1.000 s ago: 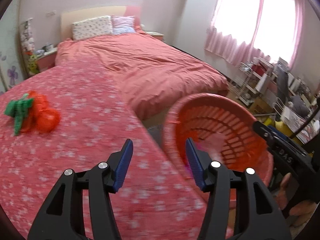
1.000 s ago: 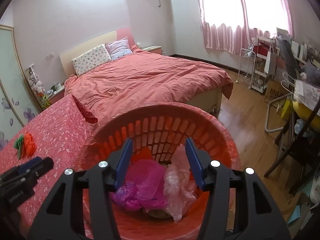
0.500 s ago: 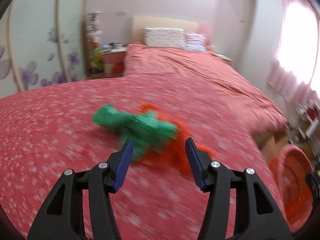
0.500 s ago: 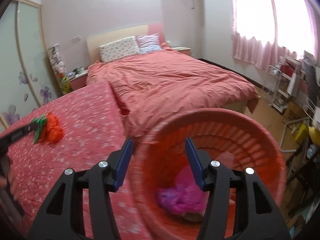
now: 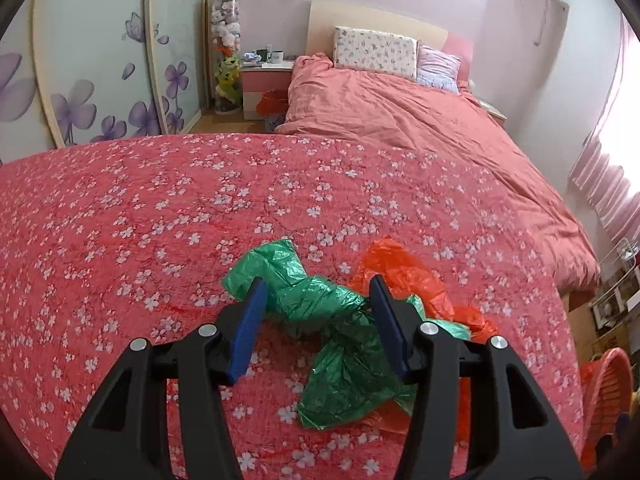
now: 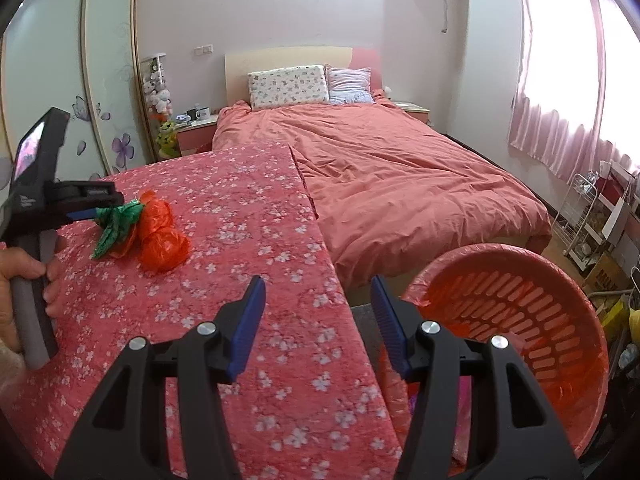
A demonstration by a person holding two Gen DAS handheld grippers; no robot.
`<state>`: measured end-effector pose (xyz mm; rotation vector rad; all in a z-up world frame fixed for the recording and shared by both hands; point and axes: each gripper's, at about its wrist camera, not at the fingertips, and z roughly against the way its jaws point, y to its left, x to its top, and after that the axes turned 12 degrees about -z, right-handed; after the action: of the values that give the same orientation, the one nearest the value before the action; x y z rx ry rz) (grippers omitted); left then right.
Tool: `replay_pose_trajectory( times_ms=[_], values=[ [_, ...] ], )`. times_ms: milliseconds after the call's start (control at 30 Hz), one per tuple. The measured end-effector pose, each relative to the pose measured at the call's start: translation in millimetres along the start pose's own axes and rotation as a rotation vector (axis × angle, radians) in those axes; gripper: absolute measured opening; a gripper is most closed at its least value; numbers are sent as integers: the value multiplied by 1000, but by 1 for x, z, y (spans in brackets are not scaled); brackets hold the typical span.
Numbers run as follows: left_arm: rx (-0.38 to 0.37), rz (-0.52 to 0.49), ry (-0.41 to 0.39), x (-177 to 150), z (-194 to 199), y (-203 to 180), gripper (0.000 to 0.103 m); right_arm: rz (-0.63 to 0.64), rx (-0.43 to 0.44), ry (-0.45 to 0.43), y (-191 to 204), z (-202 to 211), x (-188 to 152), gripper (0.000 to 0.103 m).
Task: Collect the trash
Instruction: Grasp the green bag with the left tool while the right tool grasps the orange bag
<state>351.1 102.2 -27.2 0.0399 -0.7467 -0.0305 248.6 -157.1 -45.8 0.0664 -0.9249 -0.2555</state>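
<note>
In the left wrist view we see the left gripper point(image 5: 318, 308) spread wide, its jaws straddling the green plastic bag point(image 5: 320, 304) at lower centre, not yet pinching. The bag's long axis runs upper left to lower right across the floral cloth point(image 5: 160, 200); the orange plastic bag point(image 5: 404, 272) touches its right side. Right gripper point(image 6: 318, 308) is spread, empty, well apart; orange basket point(image 6: 560, 280) lower right. We judge the left nearer.
</note>
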Motion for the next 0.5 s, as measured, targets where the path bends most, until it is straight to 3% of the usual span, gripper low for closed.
replay_pose_trajectory(
  times_ms=[100,200,333,433,467,500],
  values=[
    [-11,-10,-1,-2,0,5,44,4,1,7,3,-2,-1,54],
    [-31,-3,13,-9,-1,11,43,7,7,13,9,-2,-2,54],
    [-34,55,48,-9,-7,15,57,25,18,15,22,-3,-4,54],
    [-36,77,62,-9,-14,13,57,47,18,13,31,-2,-6,54],
    [-28,55,54,-10,-13,9,42,56,15,13,34,-2,-6,54],
    [-40,36,47,-11,-12,7,42,61,13,13,35,-3,-6,54]
  ],
)
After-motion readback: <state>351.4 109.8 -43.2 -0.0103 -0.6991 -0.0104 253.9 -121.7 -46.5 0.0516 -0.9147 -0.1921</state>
